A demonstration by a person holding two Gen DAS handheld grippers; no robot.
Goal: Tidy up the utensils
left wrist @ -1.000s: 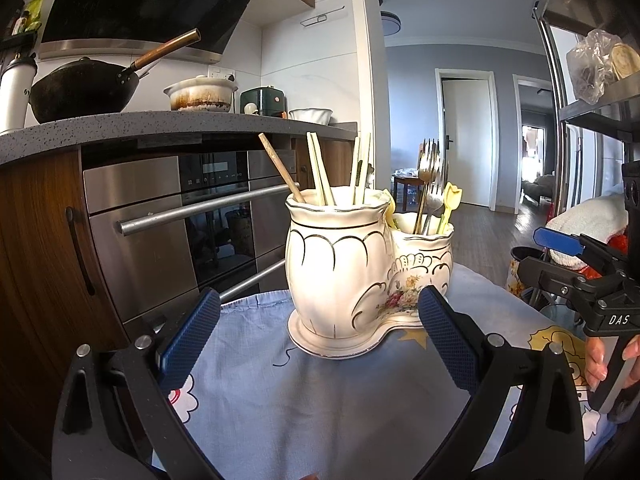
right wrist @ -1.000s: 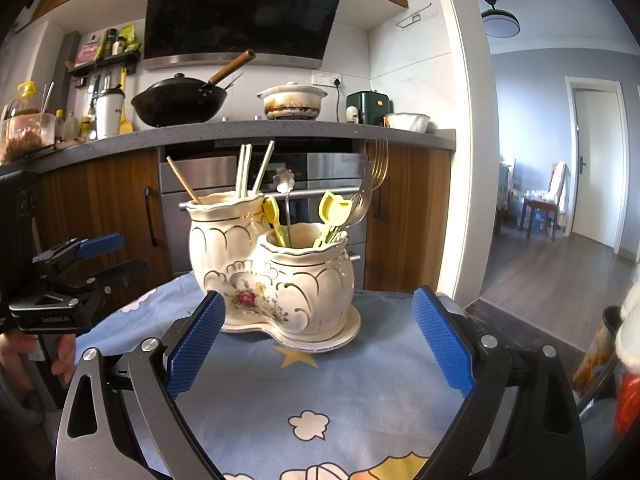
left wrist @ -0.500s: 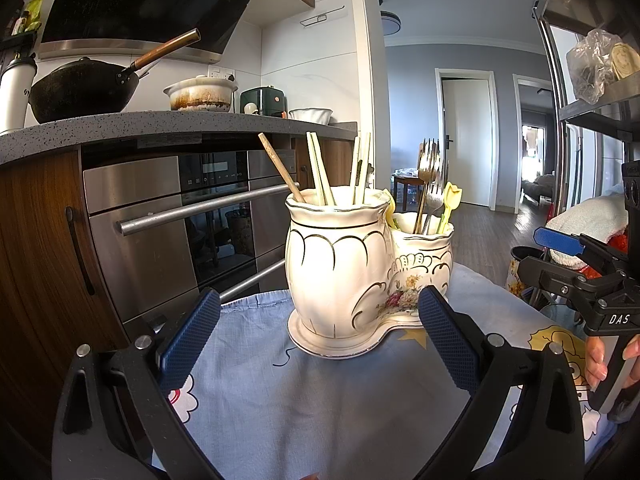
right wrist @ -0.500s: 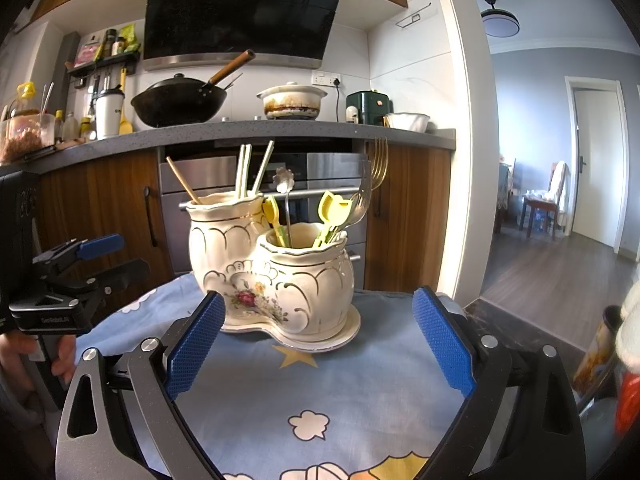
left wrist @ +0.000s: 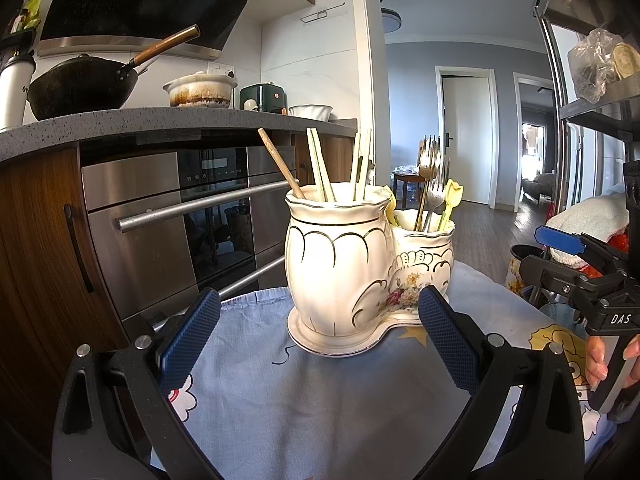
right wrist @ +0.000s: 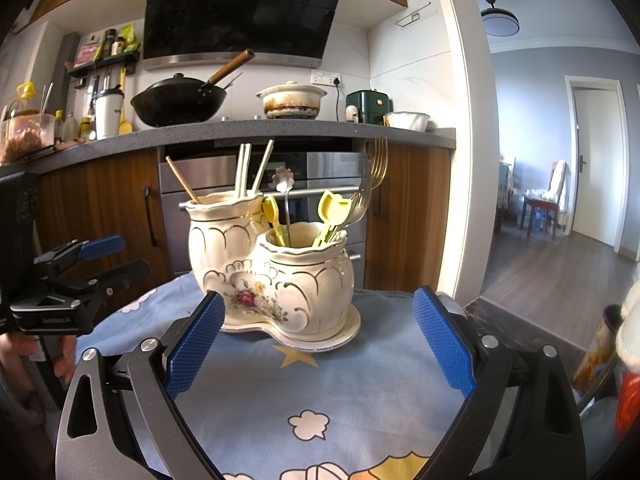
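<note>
A cream double-pot ceramic holder [left wrist: 352, 268] [right wrist: 280, 276] stands on a blue cartoon tablecloth [left wrist: 320, 396]. Its taller pot holds chopsticks [left wrist: 320, 168] [right wrist: 244, 168]. The shorter pot holds forks [left wrist: 430, 176], a flower-topped spoon [right wrist: 283, 179] and yellow tulip-shaped picks [right wrist: 332, 208]. My left gripper [left wrist: 318, 326] is open in front of the taller pot, with nothing between its blue pads. My right gripper [right wrist: 318, 326] is open in front of the shorter pot, likewise empty. Each gripper also shows at the edge of the other's view, held in a hand.
Behind the table runs a kitchen counter [right wrist: 240, 130] with a black wok [right wrist: 178, 100], a white pot [right wrist: 291, 100] and a built-in oven [left wrist: 176, 216]. A metal shelf rack [left wrist: 592, 92] stands on the right of the left wrist view. A hallway [right wrist: 560, 272] opens to the right.
</note>
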